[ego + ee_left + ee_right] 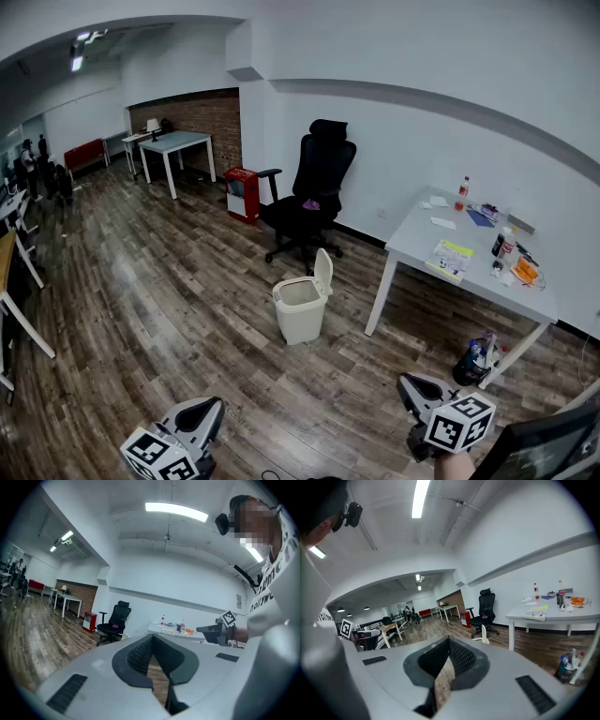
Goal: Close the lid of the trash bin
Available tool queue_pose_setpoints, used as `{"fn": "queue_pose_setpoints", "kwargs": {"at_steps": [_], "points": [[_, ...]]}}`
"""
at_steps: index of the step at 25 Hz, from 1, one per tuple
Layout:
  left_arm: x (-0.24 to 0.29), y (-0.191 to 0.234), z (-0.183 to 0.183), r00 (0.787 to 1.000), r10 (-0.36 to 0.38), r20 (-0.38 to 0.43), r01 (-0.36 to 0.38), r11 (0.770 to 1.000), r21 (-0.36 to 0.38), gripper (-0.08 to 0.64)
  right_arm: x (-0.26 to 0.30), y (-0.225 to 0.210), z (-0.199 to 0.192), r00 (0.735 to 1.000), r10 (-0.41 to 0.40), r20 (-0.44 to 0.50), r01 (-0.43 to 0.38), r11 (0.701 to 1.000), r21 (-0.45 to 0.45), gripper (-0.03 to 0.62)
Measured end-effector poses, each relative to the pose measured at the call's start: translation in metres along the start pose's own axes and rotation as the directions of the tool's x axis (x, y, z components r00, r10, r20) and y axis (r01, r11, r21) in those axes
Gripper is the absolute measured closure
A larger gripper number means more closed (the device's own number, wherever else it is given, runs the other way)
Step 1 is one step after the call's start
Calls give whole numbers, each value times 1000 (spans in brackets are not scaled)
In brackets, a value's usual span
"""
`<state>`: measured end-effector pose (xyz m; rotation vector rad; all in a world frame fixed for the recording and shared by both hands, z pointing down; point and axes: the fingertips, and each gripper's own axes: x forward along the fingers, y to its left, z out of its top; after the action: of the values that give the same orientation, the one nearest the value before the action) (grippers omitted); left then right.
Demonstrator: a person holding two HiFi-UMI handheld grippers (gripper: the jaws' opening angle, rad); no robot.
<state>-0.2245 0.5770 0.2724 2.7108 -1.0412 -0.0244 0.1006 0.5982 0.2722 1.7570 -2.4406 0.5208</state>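
A cream trash bin stands on the wood floor in the middle of the head view, its lid tipped up and open at the far right side. My left gripper is low at the bottom left and my right gripper at the bottom right, both well short of the bin. In the left gripper view the left gripper has its tips together with nothing between them. The right gripper looks the same in its own view, where the bin's raised lid shows beyond the tips.
A black office chair stands just behind the bin, and a red cabinet is to its left. A white table with bottles and papers is to the bin's right. Bottles sit by its leg. A dark screen fills the bottom right corner.
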Motion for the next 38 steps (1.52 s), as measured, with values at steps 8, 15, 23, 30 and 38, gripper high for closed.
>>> {"fn": "queue_pose_setpoints", "kwargs": {"at_steps": [8, 15, 23, 30, 38], "points": [[-3, 35, -1, 1000, 17, 25, -17, 1000, -15, 555, 19, 8, -13, 1000, -14, -12, 14, 1000, 17, 581], [24, 62, -5, 999, 33, 10, -33, 999, -20, 555, 69, 0, -1, 999, 32, -3, -32, 999, -17, 581], [114, 97, 13, 999, 30, 32, -30, 1000, 1, 555, 161, -64, 35, 996, 85, -11, -86, 995, -44, 581], [224, 128, 21, 997, 74, -24, -74, 997, -15, 555, 238, -138, 60, 983, 146, -111, -160, 979, -130, 581], [313, 157, 25, 997, 72, -36, -74, 996, -51, 555, 301, -198, 71, 973, 153, -172, -178, 973, -147, 581]]}}
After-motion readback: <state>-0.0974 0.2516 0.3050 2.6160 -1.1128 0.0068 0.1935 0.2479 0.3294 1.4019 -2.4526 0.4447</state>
